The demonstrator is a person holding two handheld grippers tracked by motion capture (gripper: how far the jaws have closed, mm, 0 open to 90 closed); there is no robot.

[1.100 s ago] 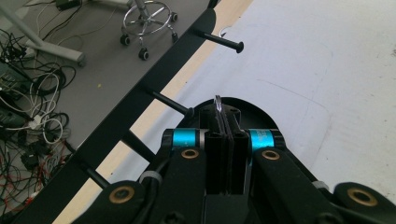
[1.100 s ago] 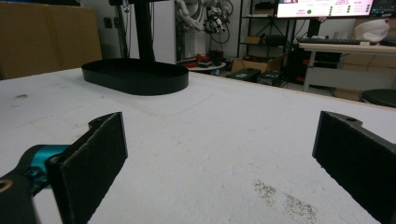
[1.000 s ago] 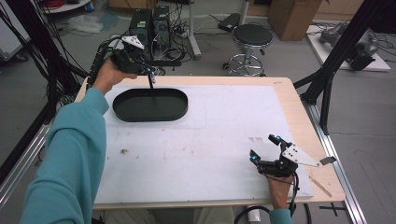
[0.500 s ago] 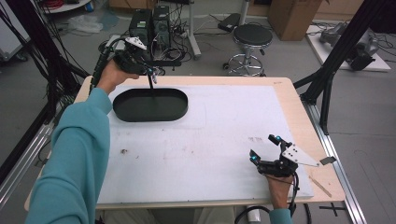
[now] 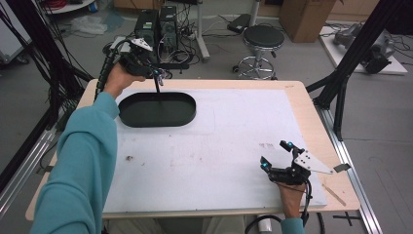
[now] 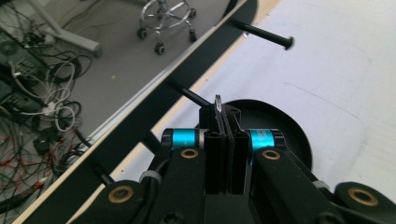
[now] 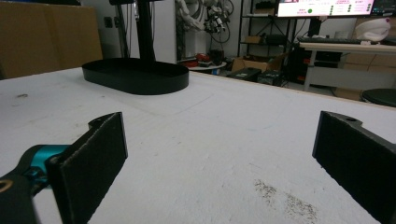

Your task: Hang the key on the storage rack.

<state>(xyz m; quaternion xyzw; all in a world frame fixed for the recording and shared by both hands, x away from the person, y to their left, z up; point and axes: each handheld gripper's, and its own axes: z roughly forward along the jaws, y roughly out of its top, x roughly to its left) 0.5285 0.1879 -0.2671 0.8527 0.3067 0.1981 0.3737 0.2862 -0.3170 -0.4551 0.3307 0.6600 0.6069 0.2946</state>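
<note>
A black oval tray [image 5: 141,115] lies at the far left of the white mat, and a thin black post [image 5: 158,87] rises from it. Seen close in the left gripper view, the post [image 6: 140,119] carries short side pegs [image 6: 261,35]. My left gripper [image 5: 157,75] hovers at the top of the post, above the tray [image 6: 285,126]. Its jaws [image 6: 223,112] are shut on a small thin shiny item [image 6: 217,101] that I cannot identify. My right gripper [image 5: 275,154] rests low at the front right, open with nothing between its pads [image 7: 219,154]. The tray [image 7: 135,77] lies far ahead of it.
The white mat [image 5: 234,126] covers most of the wooden table. A loose wooden stick [image 5: 334,194] lies on the front right edge. Past the far edge stand a stool [image 5: 263,39], computer cases [image 5: 158,22] and floor cables. Black frame struts [image 5: 341,83] rise at the right.
</note>
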